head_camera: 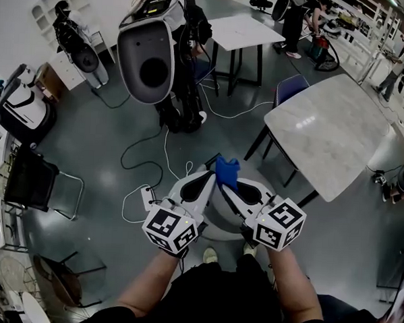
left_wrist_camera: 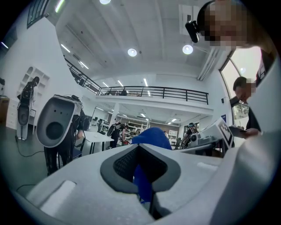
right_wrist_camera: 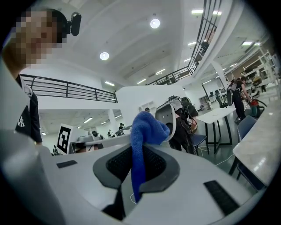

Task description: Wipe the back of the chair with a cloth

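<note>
Together left tool [head_camera: 213, 183] and right tool [head_camera: 237, 191] clamp cloth [head_camera: 226, 171] over grey floor [head_camera: 102, 142].

Grey floor [head_camera: 108, 139], marble-topped table [head_camera: 332, 130], railed balcony [left_wrist_camera: 153, 92] overhead.

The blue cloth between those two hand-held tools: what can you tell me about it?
The blue cloth is a small, soft, fuzzy-looking rag, bunched up rather than spread flat. The left tool and the right tool are both shut on it, pinching its lower part, while a rounded fold sticks up above their dark pads. It is held in front of the person.
</note>
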Available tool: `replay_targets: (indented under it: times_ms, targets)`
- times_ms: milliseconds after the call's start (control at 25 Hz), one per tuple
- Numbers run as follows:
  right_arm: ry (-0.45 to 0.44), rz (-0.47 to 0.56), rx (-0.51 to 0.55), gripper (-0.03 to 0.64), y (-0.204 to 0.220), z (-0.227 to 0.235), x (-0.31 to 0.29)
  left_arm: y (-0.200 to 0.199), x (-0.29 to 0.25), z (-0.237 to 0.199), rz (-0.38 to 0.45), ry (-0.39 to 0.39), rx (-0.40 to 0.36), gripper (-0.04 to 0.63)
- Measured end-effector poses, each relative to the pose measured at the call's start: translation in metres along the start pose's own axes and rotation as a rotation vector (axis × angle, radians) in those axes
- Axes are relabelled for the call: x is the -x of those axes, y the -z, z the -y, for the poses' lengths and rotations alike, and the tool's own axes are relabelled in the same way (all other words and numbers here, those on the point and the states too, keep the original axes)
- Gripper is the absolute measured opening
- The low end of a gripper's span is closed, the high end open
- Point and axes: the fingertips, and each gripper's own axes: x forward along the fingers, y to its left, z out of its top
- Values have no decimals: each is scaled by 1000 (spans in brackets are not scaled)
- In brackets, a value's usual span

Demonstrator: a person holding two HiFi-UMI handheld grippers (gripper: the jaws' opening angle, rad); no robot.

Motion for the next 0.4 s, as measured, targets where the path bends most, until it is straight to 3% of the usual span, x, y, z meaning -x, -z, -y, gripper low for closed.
replay_targets:
  times_ms: [400]
  targets:
    - [8,11,16,55,-1,-13,-2,-2,14,-3,9,-3,-2,8]
